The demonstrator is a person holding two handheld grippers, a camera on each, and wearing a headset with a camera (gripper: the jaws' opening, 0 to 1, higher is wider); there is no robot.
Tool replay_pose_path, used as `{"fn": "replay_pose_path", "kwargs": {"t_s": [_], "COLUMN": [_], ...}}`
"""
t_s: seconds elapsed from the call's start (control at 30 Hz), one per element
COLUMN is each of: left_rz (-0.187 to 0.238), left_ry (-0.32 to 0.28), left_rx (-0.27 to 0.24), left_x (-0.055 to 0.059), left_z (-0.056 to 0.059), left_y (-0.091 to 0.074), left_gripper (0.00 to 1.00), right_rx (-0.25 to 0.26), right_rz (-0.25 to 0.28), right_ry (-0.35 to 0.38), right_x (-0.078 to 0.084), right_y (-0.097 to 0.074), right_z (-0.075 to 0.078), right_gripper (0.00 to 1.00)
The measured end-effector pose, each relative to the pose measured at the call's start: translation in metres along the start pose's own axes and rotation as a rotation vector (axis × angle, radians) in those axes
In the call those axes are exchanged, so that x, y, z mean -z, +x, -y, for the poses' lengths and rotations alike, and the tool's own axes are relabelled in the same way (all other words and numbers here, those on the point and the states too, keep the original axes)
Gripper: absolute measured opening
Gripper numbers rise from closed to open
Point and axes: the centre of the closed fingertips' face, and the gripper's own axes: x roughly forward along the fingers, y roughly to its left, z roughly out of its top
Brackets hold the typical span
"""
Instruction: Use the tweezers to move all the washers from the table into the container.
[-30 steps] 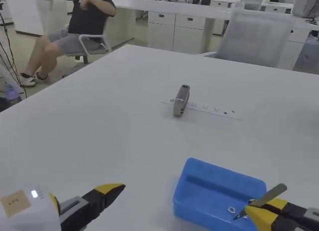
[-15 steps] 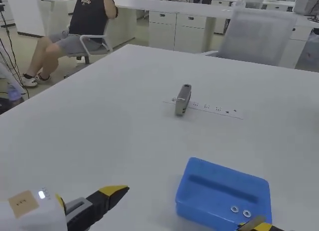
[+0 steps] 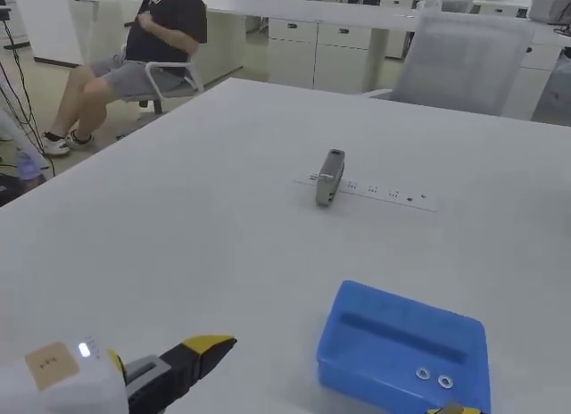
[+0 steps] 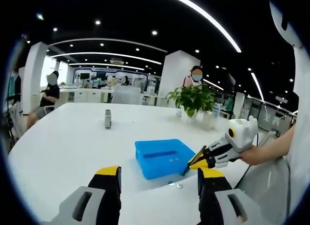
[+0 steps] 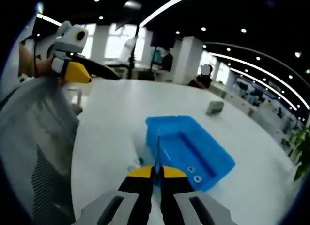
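my left gripper (image 4: 159, 185) has its two jaws wide apart and there is nothing between them. it hangs low over the white table (image 3: 178, 218), near my side of it. my right gripper (image 5: 155, 172) has its jaws pressed tight together on the tweezers (image 5: 158, 145), and the thin tip of the tweezers points toward the blue container (image 3: 379, 335). the container sits on the table in front of me, a bit to the right. two washers (image 3: 433, 377) lie inside it, close to each other, by the near right corner. in the left gripper view i see two other washers (image 4: 175, 184) on the table, just in front of the container and near the tip of the tweezers. a hand holds the right gripper beside the container there. farther back, in the middle of the table, a small grey box (image 3: 328, 177) stands on its edge. a person (image 3: 156, 35) sits on a chair past the far left side of the table.
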Motion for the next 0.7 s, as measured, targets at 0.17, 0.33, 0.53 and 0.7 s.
{"fn": "replay_pose_path", "kwargs": {"t_s": [0.17,0.33,0.53,0.7], "left_rz": [-0.006,-0.017,-0.01,-0.005], "left_ry": [0.004,0.014,0.016,0.011], "left_rx": [0.001,0.002,0.011,0.009], "left_x": [0.001,0.003,0.001,0.0], "left_z": [0.001,0.001,0.003,0.002], "left_y": [0.0,0.0,0.0,0.0], "left_gripper": [0.63,0.62,0.63,0.63], "right_rx": [-0.053,-0.127,-0.178,-0.181], "right_rz": [-0.01,-0.02,-0.031,-0.008], "right_ry": [0.022,0.039,0.017,0.069], "right_x": [0.001,-0.001,-0.004,-0.009], "right_y": [-0.007,-0.014,-0.017,-0.019], "right_z": [-0.019,-0.048,-0.068,-0.065], "right_gripper": [0.01,0.01,0.01,0.03]}}
